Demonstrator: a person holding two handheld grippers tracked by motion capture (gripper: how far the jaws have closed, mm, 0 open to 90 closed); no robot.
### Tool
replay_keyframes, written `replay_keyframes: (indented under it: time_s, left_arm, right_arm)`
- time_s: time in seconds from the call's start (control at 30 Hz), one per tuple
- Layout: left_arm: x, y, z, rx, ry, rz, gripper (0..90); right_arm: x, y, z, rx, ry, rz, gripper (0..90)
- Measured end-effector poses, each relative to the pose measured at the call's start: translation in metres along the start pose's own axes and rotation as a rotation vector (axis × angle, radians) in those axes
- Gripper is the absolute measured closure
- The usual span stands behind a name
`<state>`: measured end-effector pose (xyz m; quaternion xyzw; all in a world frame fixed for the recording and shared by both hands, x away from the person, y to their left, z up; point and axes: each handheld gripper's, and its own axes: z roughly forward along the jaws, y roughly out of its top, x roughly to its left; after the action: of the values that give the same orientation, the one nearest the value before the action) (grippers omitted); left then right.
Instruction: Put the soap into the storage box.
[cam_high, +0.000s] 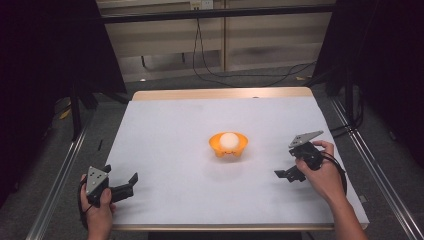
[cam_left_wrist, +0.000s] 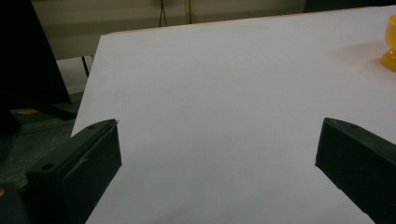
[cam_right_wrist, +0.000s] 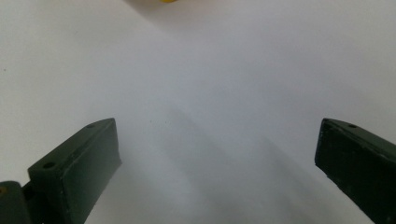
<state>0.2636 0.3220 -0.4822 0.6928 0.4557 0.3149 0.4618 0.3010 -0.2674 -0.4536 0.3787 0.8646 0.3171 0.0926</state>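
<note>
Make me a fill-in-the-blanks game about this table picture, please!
1. The white ball sits inside an ___ bowl.
2. The bowl stands on the ___ table cover.
3. The right gripper has its jaws ___, with nothing between them.
4. The left gripper holds ___ between its jaws.

Missing words: orange; white; open; nothing

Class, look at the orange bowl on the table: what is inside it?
A white ball sits inside the orange bowl. The bowl's floor beneath the ball is covered.
</note>
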Motion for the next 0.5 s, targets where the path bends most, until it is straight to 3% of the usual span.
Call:
replay_keyframes:
  time_s: [0.5]
  left_arm:
    - [0.000,0.000,0.000,0.001,-0.004,0.002,0.0]
  right_arm:
    - [0.003,-0.035,-0.007,-0.052,-0.016,0.047,0.0]
